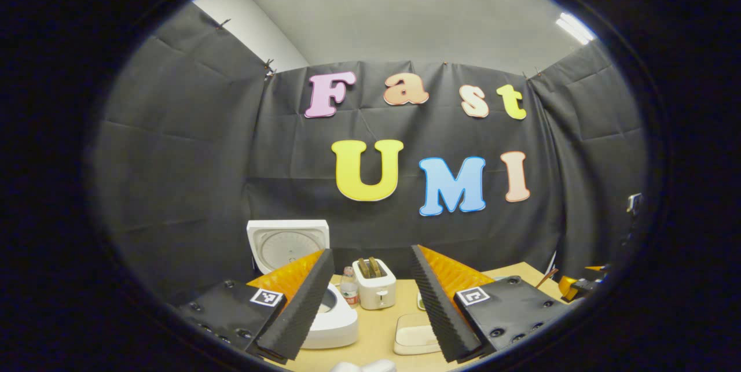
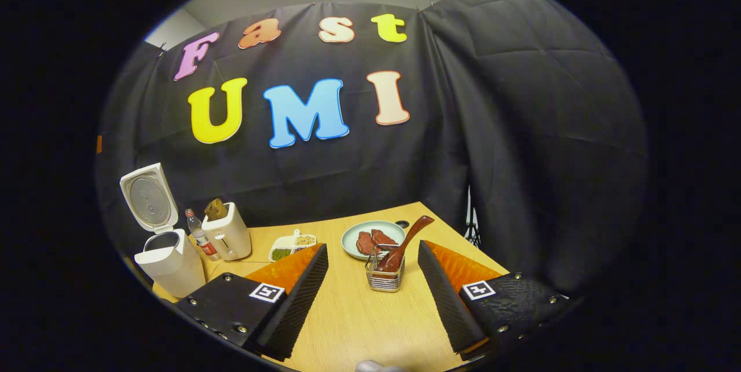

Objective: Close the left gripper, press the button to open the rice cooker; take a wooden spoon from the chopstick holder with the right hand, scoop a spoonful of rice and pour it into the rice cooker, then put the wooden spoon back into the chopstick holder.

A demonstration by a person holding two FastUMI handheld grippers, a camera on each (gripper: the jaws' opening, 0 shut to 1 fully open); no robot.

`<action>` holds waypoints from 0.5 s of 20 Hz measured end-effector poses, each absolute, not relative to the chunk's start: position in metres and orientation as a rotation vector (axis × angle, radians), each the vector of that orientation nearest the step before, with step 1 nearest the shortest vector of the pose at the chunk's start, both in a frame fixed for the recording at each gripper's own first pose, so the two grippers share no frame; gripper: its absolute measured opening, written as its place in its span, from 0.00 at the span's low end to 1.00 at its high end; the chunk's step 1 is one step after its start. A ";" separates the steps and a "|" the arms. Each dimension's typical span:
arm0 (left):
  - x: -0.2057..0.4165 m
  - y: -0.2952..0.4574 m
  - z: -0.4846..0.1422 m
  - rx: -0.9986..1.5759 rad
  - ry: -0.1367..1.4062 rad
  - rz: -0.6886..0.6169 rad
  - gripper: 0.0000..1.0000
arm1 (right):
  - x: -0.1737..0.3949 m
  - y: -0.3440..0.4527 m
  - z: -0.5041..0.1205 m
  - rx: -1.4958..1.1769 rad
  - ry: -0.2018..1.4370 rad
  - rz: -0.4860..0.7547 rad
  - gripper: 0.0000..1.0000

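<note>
Left claw point(image 1: 370, 302): fingers spread apart, nothing between them, held above the wooden surface point(image 1: 379, 331). Rice cooker point(image 1: 333, 317) stands just beyond its left finger, lid point(image 1: 288, 245) raised upright. A small bottle point(image 1: 349, 286) and a white toaster point(image 1: 374, 283) stand side by side behind the cooker; a pale flat dish point(image 1: 414, 334) lies between the fingers.

Right claw point(image 2: 373, 297): fingers apart, gripping nothing. Directly ahead, between them, stands the wire chopstick holder point(image 2: 385, 275) with the wooden spoon point(image 2: 405, 242) inside, handle leaning up to the right. A plate of meat point(image 2: 371, 239) lies just behind it. A two-compartment dish of grains point(image 2: 292, 246) sits farther left, near the toaster.
</note>
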State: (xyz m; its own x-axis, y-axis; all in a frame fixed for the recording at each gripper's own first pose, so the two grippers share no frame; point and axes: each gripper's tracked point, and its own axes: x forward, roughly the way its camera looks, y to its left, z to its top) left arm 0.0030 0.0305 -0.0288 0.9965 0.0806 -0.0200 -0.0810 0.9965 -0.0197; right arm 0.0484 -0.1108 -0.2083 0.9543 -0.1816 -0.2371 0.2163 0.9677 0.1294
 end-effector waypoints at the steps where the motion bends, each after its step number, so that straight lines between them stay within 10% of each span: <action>1: 0.008 0.027 -0.030 -0.017 0.021 0.086 0.92 | 0.060 -0.119 -0.222 0.174 0.248 -0.212 0.96; 10: 0.053 -0.019 -0.055 -0.017 0.059 0.115 0.95 | 0.186 -0.170 -0.307 0.284 0.325 -0.214 0.96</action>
